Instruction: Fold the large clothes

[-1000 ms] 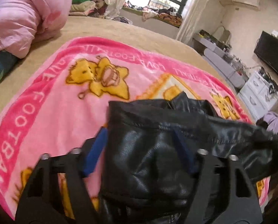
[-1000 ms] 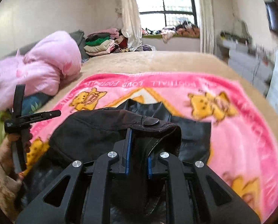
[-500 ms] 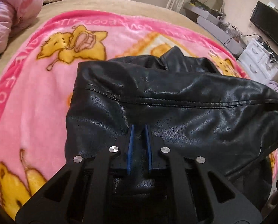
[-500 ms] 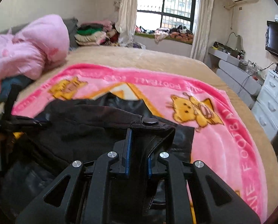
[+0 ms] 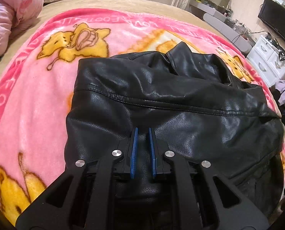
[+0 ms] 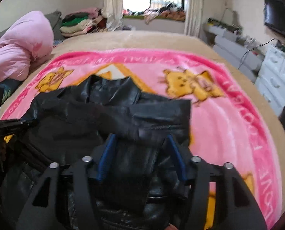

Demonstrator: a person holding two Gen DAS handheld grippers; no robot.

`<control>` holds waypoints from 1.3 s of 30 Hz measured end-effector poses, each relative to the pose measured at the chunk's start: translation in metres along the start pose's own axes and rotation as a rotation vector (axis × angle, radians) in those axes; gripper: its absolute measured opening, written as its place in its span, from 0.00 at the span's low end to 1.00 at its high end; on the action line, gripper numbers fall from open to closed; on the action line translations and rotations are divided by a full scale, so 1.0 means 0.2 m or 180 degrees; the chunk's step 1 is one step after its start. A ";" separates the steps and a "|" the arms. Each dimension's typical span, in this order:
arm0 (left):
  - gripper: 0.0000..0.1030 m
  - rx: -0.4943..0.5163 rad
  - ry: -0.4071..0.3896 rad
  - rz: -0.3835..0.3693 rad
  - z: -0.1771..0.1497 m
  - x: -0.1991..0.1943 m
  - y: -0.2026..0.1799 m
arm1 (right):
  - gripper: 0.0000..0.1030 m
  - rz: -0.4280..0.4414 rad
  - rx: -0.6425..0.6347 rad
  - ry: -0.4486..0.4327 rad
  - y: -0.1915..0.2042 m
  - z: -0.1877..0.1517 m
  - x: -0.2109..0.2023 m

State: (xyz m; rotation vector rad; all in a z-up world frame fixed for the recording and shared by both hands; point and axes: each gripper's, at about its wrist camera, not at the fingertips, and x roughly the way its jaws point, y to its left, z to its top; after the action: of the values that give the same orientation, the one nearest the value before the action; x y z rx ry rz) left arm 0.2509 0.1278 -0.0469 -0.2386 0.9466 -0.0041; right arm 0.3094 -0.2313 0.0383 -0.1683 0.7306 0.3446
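A black leather jacket (image 5: 161, 99) lies folded over on a pink cartoon blanket (image 5: 27, 95) on the bed. It also shows in the right wrist view (image 6: 108, 115), collar toward the window. My left gripper (image 5: 142, 132) is shut on a fold of the jacket's near edge, its blue pads (image 5: 134, 149) close together. My right gripper (image 6: 140, 140) is open, its blue pads (image 6: 108, 153) spread either side of the jacket's near edge, which lies between them. The left gripper (image 6: 10, 126) appears at the left edge of the right wrist view.
A pink duvet (image 6: 21, 49) is heaped at the bed's left. Folded clothes (image 6: 77, 23) are stacked near the window. White drawers (image 6: 276, 76) and a TV (image 5: 276, 25) stand to the right. The tan bedspread (image 6: 142, 40) extends beyond the blanket.
My right gripper has opened and let go of the jacket edge, which has dropped flat onto the jacket. My left gripper closed on the jacket a second ago and stays shut.
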 end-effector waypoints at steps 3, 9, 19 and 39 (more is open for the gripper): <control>0.06 0.0011 0.0001 0.0022 0.00 0.00 -0.01 | 0.54 0.0082 -0.0014 -0.0137 0.05 0.04 -0.06; 0.06 0.0021 0.0009 0.0045 0.00 0.00 -0.02 | 0.54 0.0369 -0.0461 0.0069 0.32 0.10 0.11; 0.06 -0.0010 0.0029 -0.0001 -0.01 0.00 -0.01 | 0.54 0.0533 -0.0251 0.0786 0.33 -0.02 0.51; 0.36 0.0139 -0.0207 -0.0195 0.02 -0.27 -0.12 | 0.63 0.0583 0.0029 -0.0029 0.19 -0.06 -0.05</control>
State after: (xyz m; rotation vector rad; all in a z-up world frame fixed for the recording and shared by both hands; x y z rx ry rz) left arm 0.2254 0.1119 0.0034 -0.2259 0.8733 -0.0728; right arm 0.2805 -0.2015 0.0350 -0.0912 0.7404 0.5160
